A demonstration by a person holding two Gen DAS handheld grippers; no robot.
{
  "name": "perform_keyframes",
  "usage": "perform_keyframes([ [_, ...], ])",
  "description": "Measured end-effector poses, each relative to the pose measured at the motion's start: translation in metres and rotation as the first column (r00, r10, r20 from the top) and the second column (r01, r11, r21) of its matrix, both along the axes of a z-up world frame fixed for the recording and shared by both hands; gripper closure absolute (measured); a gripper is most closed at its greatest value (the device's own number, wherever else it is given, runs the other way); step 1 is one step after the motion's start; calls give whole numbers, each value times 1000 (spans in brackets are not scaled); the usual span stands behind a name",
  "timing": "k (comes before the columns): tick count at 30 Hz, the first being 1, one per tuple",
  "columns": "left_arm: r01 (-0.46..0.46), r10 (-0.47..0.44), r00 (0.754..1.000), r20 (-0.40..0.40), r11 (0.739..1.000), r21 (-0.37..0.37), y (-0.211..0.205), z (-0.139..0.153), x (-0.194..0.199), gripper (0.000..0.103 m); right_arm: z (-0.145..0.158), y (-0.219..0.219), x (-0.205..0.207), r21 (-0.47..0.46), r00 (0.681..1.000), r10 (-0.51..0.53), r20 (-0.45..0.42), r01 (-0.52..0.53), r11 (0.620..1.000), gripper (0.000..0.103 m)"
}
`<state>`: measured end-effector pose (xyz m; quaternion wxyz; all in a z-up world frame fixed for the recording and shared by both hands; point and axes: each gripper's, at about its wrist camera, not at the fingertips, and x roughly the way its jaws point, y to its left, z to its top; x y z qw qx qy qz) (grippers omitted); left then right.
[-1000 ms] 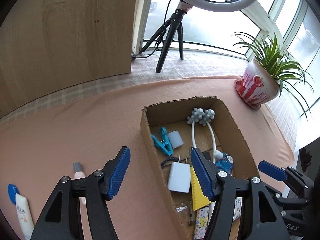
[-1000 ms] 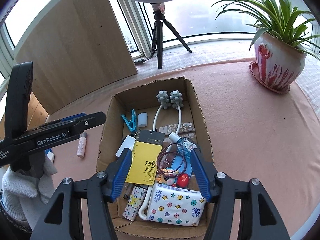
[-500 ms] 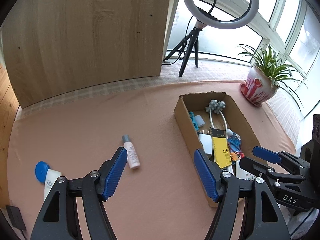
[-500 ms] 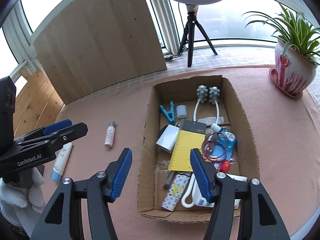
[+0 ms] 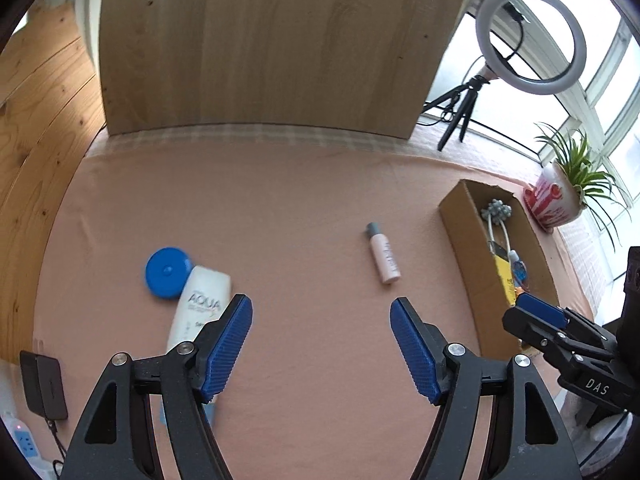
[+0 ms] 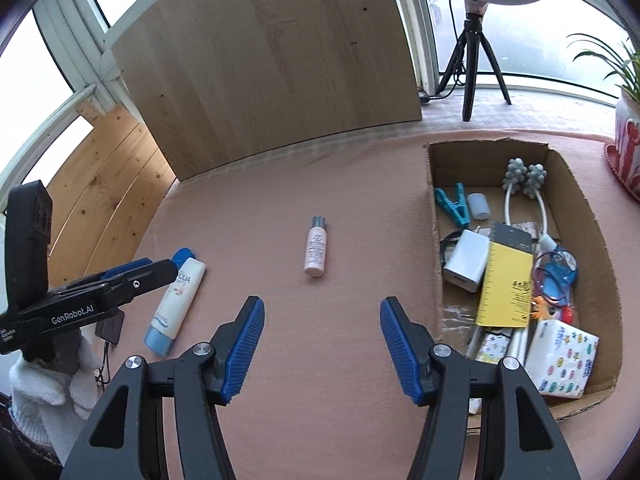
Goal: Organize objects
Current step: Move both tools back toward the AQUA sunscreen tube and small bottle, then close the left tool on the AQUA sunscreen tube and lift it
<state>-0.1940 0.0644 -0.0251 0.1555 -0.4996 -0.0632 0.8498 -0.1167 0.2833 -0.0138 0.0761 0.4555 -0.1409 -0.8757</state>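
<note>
A small pink bottle (image 5: 383, 254) (image 6: 316, 251) with a grey cap lies on the pink cloth, left of the cardboard box (image 5: 460, 224) (image 6: 592, 216). A white AQUA tube (image 5: 198, 312) (image 6: 178, 300) with a blue cap lies further left, beside a round blue lid (image 5: 168, 272). The box holds several items: a yellow card (image 6: 506, 284), a white charger (image 6: 466, 260), a blue clip (image 6: 452, 206), a tissue pack (image 6: 560, 356). My left gripper (image 5: 320, 344) is open above the cloth between tube and bottle. My right gripper (image 6: 320, 344) is open and empty, short of the pink bottle.
A wooden board (image 5: 260, 40) stands at the back. A ring light on a tripod (image 5: 528, 40) and a potted plant (image 5: 560, 200) sit at the right rear. A black device with cable (image 5: 42, 384) lies by the left edge. A white-gloved hand (image 6: 48, 384) holds the left gripper.
Both grippers have drawn back and swung left away from the box. The pink bottle and the AQUA tube now lie ahead of them, and the box sits off to the right.
</note>
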Motion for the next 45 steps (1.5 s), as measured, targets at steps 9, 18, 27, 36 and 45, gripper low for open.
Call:
perform_keyframes([
  [9,-106,97,985,144,993,60,-87,-57,-7,28,-21,-50,-27,-84,994,84,65,-79,993,47],
  [18,-70,46,977,206,992,109,-104,-86,-2,29,-56,-99,-50,-251,962,177,209,-123,960,47],
  [27,-45,6,975,223,984,169,-101,-98,10,45,-91,-130,-69,-371,920,232,317,-105,923,47],
  [36,-29,-12,977,214,982,186,-96,-99,21,54,-103,-152,-85,-372,904,260,338,-126,920,56],
  [45,-11,0,984,180,998,61,-94,-90,20,36,-98,-172,-96,-380,886,314,341,-176,908,67],
])
